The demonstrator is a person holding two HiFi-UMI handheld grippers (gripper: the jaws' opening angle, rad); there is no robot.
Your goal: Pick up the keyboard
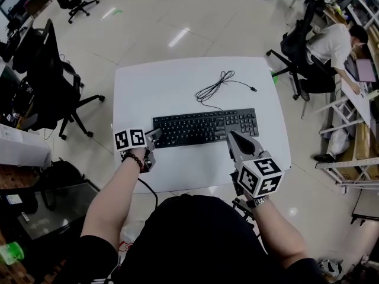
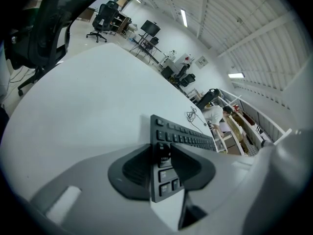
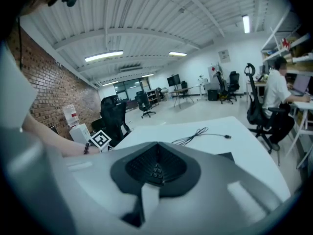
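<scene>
A black keyboard [image 1: 201, 126] lies flat near the front of the white table [image 1: 160, 93], its cable [image 1: 216, 86] coiled behind it. My left gripper [image 1: 155, 134] is at the keyboard's left end. In the left gripper view the gripper [image 2: 161, 153] has its jaws apart, straddling the left short edge of the keyboard [image 2: 188, 136]: one pad beside the edge, the other over the corner keys. My right gripper [image 1: 231, 136] hovers over the front edge near the right end. In the right gripper view the gripper [image 3: 157, 153] has its pads together, holding nothing, and hides most of the keyboard [image 3: 222, 156].
The table's front edge [image 1: 195, 189] is just below both grippers. A black office chair [image 1: 53, 81] stands left of the table. At the right a person [image 1: 331, 46] sits at a desk, with another chair [image 1: 293, 52] beside the table's right corner.
</scene>
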